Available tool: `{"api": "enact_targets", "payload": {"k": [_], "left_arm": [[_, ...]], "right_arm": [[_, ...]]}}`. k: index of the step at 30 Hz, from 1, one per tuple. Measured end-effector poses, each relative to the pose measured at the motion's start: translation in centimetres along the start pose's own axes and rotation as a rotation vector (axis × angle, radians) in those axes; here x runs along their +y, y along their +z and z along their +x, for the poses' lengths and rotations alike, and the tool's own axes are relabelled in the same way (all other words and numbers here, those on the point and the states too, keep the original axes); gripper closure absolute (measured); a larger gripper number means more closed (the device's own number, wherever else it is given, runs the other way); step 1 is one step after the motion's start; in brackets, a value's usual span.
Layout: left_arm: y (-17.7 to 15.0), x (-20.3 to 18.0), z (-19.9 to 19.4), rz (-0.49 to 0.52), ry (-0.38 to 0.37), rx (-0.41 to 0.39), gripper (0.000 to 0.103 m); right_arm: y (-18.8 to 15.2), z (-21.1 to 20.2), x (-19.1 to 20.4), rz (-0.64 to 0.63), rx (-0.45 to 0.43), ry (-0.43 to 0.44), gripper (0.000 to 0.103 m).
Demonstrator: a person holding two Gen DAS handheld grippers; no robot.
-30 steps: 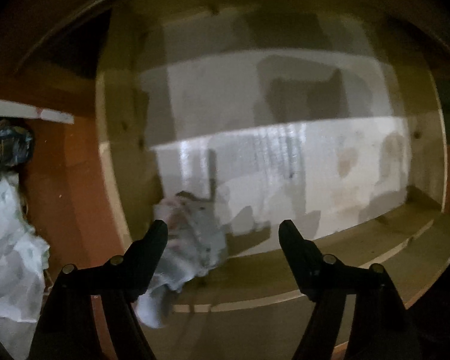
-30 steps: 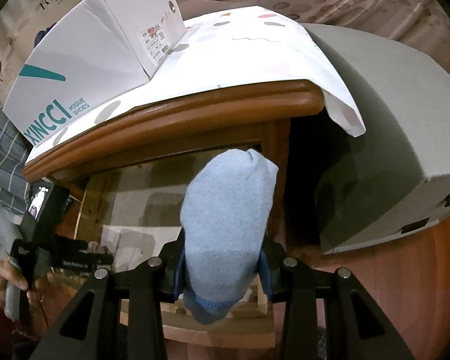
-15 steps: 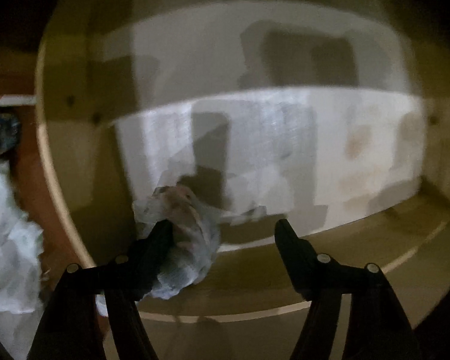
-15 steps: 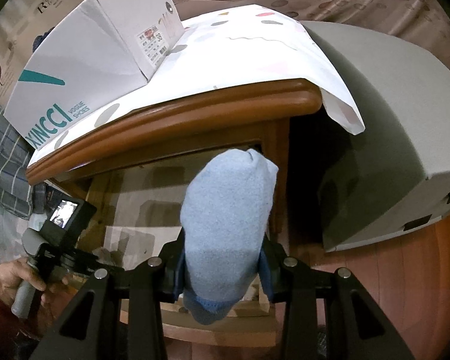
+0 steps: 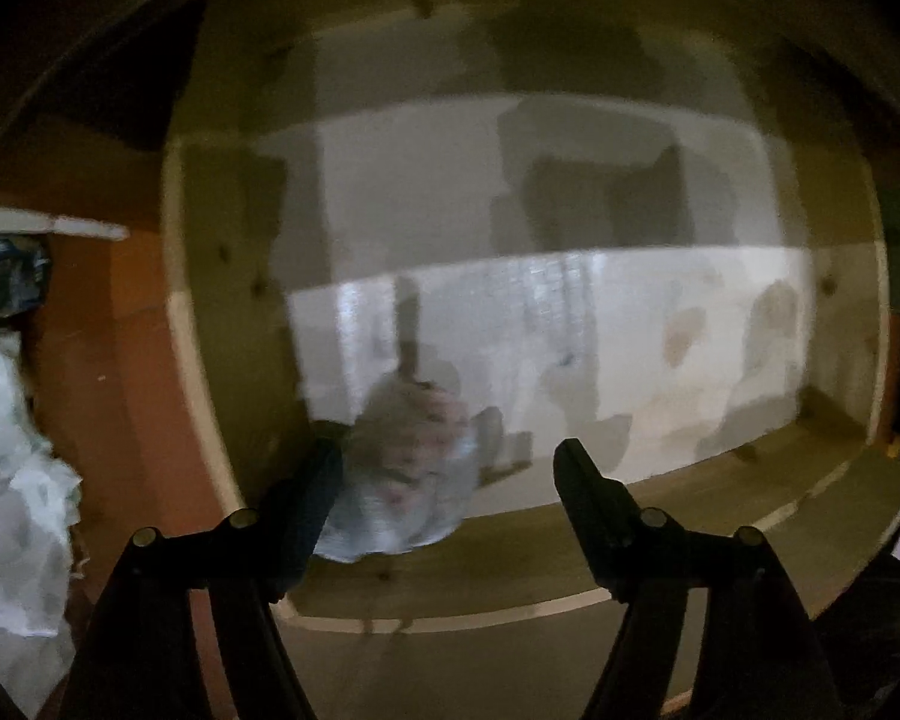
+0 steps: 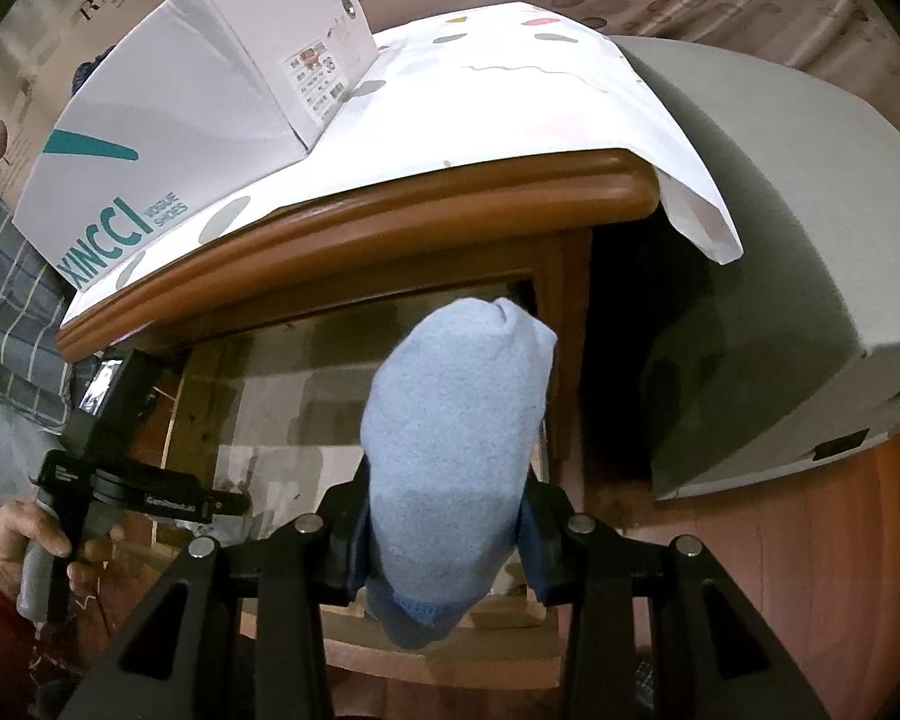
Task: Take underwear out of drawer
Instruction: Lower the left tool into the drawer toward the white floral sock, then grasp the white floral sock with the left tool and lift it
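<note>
The left gripper (image 5: 447, 480) hangs spread over the open drawer (image 5: 840, 360), its jaws just opening a little; a crumpled pale garment (image 5: 411, 468) lies in the drawer's near-left corner, touching the left finger, well apart from the right one. The right gripper (image 6: 450, 534) pinches a light-blue rolled piece (image 6: 456, 450) before the cabinet (image 6: 390, 222), under a shoe box (image 6: 168, 114).

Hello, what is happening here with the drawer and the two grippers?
A person is emptying a wooden drawer with a gripper in each hand. The right gripper is shut on a rolled light blue garment, held above the drawer's front. The left gripper points down into the drawer, jaws open, over a crumpled pale patterned garment in the near left corner. The garment lies beside the left finger and is not gripped yet. The picture there is blurred.
</note>
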State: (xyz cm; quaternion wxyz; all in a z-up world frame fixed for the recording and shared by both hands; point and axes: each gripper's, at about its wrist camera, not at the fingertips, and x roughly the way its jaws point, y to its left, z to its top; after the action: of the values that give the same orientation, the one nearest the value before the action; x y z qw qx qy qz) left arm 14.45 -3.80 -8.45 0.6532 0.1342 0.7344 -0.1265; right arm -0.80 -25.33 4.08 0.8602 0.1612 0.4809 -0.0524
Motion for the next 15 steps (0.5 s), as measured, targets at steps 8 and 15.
{"api": "enact_targets", "payload": {"k": [8, 15], "left_arm": [[0.5, -1.0, 2.5, 0.032, 0.051, 0.065, 0.033], [0.8, -1.4, 3.5, -0.005, 0.055, 0.117, 0.044]], "right_arm": [[0.1, 0.1, -0.4, -0.001, 0.000, 0.004, 0.064], [0.2, -0.1, -0.3, 0.010, -0.005, 0.003, 0.064]]}}
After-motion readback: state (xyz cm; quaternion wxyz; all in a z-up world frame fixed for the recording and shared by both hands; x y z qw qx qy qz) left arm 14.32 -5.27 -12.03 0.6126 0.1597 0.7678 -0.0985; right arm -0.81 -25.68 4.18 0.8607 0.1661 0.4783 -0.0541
